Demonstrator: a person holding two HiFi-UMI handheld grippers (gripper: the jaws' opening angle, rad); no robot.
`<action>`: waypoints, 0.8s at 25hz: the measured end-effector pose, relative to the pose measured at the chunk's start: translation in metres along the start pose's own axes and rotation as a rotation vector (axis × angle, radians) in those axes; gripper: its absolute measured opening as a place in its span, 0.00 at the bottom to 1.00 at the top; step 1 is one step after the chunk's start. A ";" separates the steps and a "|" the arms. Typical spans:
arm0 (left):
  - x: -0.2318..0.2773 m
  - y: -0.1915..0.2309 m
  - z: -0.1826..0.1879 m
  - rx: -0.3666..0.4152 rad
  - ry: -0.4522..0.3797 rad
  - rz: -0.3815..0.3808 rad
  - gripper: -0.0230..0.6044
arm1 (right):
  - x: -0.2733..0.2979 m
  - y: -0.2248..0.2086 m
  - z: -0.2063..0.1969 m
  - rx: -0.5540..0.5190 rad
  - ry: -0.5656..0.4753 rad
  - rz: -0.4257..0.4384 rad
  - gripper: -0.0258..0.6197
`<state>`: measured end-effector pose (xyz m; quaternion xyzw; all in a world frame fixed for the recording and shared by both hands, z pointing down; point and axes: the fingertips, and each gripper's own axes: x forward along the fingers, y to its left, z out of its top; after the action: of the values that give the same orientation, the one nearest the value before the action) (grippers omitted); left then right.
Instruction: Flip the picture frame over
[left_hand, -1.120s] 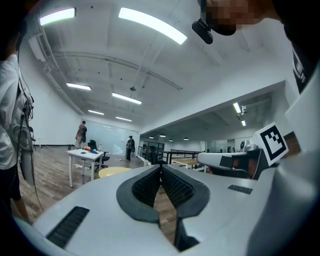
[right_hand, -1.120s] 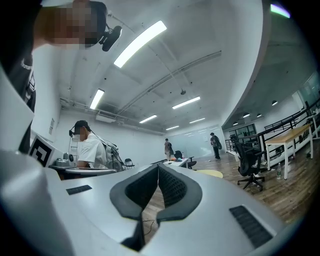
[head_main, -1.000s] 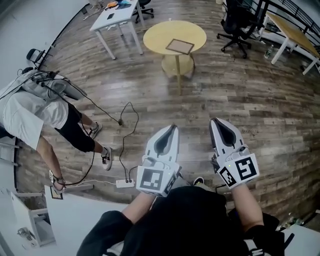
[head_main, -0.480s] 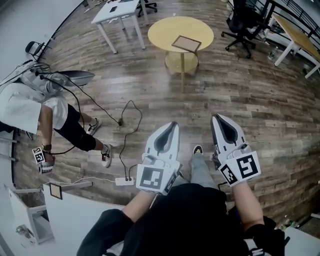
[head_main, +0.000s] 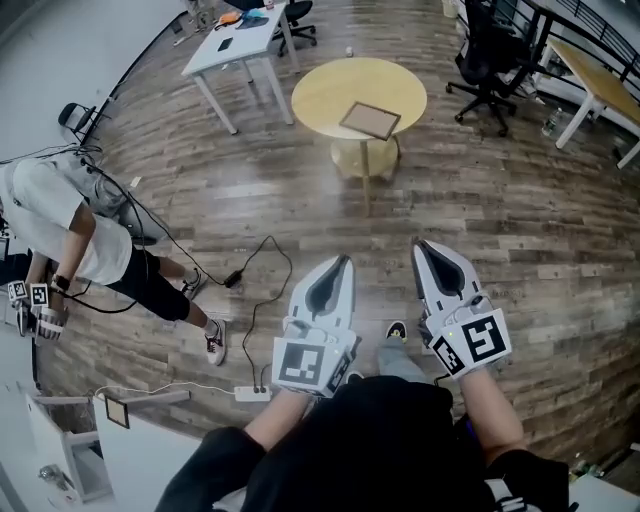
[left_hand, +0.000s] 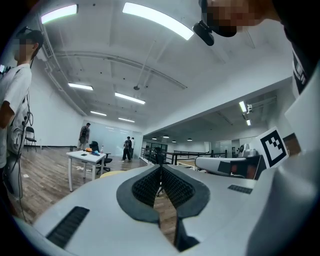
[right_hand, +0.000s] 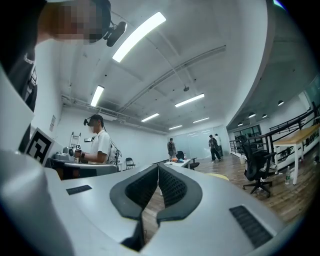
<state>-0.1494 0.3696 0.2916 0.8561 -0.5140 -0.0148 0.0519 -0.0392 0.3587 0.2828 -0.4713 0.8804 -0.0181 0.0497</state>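
A brown-edged picture frame (head_main: 370, 120) lies flat on the round yellow table (head_main: 320, 95) far ahead in the head view. My left gripper (head_main: 346, 260) and right gripper (head_main: 421, 244) are held side by side low in that view, well short of the table, both pointing level toward it. Each has its jaws closed tip to tip with nothing between them. In the left gripper view the left gripper (left_hand: 160, 167) shows dark ribbed pads meeting. The right gripper (right_hand: 158, 167) looks the same in its own view. The frame is hidden in both gripper views.
A white desk (head_main: 235, 45) stands left of the round table, black office chairs (head_main: 490, 55) to its right. A person (head_main: 70, 235) in a white shirt stands at the left. Cables and a power strip (head_main: 248, 393) lie on the wood floor.
Both grippers have come forward with me toward the round table, which now sits slightly lower and larger in the head view. The person at the left has straightened and shifted left.
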 end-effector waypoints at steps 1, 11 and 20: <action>0.014 -0.002 0.000 -0.001 0.001 -0.003 0.08 | 0.005 -0.011 0.001 -0.001 -0.002 0.000 0.07; 0.136 -0.031 0.006 0.015 -0.005 -0.021 0.08 | 0.040 -0.121 0.015 -0.001 -0.024 0.028 0.07; 0.174 -0.040 0.007 0.034 0.009 -0.002 0.08 | 0.053 -0.165 0.019 0.014 -0.038 0.037 0.07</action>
<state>-0.0331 0.2344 0.2852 0.8574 -0.5131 -0.0021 0.0395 0.0701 0.2235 0.2728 -0.4550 0.8876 -0.0144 0.0700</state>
